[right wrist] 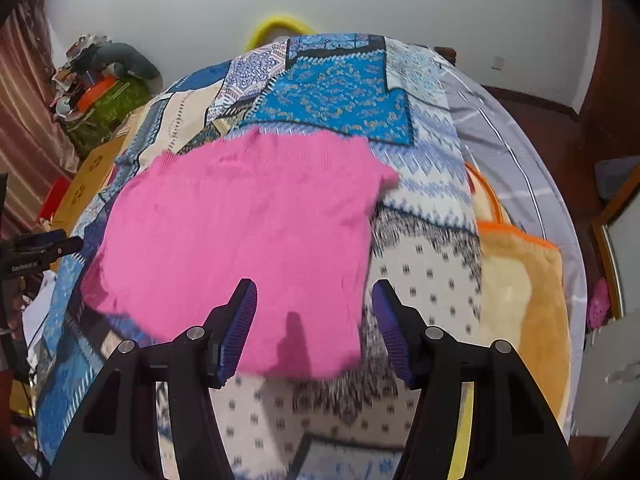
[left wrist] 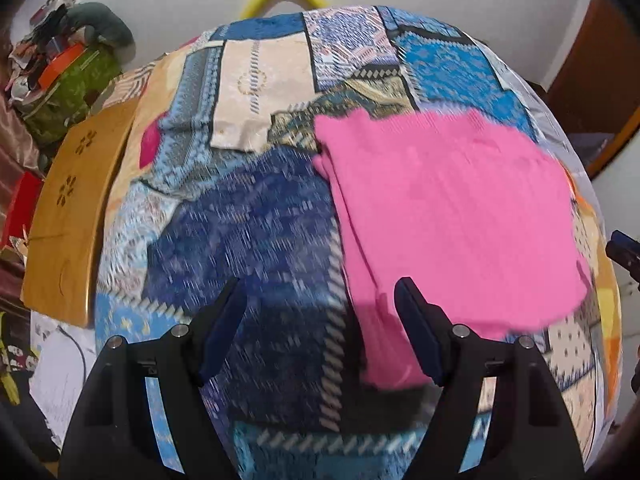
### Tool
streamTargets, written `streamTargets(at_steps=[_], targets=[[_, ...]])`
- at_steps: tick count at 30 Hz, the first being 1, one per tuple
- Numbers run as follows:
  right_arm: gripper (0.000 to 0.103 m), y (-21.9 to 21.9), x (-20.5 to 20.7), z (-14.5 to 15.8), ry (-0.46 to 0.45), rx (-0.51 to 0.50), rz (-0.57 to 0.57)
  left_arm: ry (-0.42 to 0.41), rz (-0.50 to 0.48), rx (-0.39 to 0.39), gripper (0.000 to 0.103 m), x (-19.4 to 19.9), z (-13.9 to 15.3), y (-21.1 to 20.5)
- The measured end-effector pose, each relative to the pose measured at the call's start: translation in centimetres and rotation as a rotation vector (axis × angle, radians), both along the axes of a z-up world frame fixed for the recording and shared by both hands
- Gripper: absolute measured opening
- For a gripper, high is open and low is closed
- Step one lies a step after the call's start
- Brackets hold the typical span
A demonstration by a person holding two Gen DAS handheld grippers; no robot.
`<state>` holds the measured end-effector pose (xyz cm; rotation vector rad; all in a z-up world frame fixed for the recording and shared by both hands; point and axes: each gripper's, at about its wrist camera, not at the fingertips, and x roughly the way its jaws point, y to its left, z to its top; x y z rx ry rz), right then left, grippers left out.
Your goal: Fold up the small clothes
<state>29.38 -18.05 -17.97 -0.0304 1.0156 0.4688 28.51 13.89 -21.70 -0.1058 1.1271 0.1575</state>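
- Two views share one scene: a bed under a patchwork bedspread of blue, cream and white patterned panels [left wrist: 256,240], with a folded pink ribbed knit garment [left wrist: 452,220] lying flat on it.
- At the far left of the left wrist view, a tan wooden board with flower-shaped cut-outs [left wrist: 72,216] leans along the bed's edge, below a heap of clutter with a green patterned bag [left wrist: 72,88] in the upper left.
- Low in the centre of that view, the left gripper [left wrist: 320,320] has its jaws spread wide and holds nothing; its right-hand finger lies over the garment's lower left part, though contact cannot be judged.
- Filling the right half of that frame, the pink garment reaches almost to the bed's right edge.
- In the right wrist view, the same garment [right wrist: 248,240] sits centre-left, its lower edge between the fingers.
- The right gripper [right wrist: 314,324] is also wide open and empty, hanging above the garment's lower right corner.
- At the right of this frame, a fluffy orange-edged yellow blanket [right wrist: 520,280] lies beside the bedspread.
- A yellow curved hoop [right wrist: 276,26] shows behind the bed at top centre.
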Motion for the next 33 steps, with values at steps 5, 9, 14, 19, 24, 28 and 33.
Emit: streamTargets(at_steps=[5, 9, 14, 19, 24, 28, 33], targets=[[0.056, -1.7, -2.1, -1.8, 0.052, 0.053, -0.044, 0.042, -0.001, -0.096, 0.076, -2.5, -2.1, -0.7], [0.056, -2.1, -3.3, -3.8, 0.093, 0.086, -0.067, 0.067, 0.012, -0.167, 0.068, -3.4, -3.9, -1.4], [0.056, -1.7, -3.1, -5.1, 0.121, 0.153, -0.075, 0.056, 0.010, -0.177, 0.047, -3.3, -4.3, -2.4], [0.039, -1.1, -2.1, -5.8, 0.146, 0.194, -0.078, 0.044, 0.000, -0.220, 0.014, -2.9, -4.7, -3.1], [0.015, -1.0, -2.0, -6.4, 0.164, 0.216, -0.075, 0.012, -0.021, -0.175, 0.006, -3.2, -4.2, -3.5], [0.012, -1.1, -2.5, -5.9, 0.139, 0.224, -0.054, -0.054, -0.022, -0.108, 0.006, -4.4, -2.5, -3.1], [0.011, -1.9, -2.9, -5.2, 0.101, 0.224, -0.062, -0.087, -0.032, -0.058, 0.005, -5.8, -1.5, -2.4]])
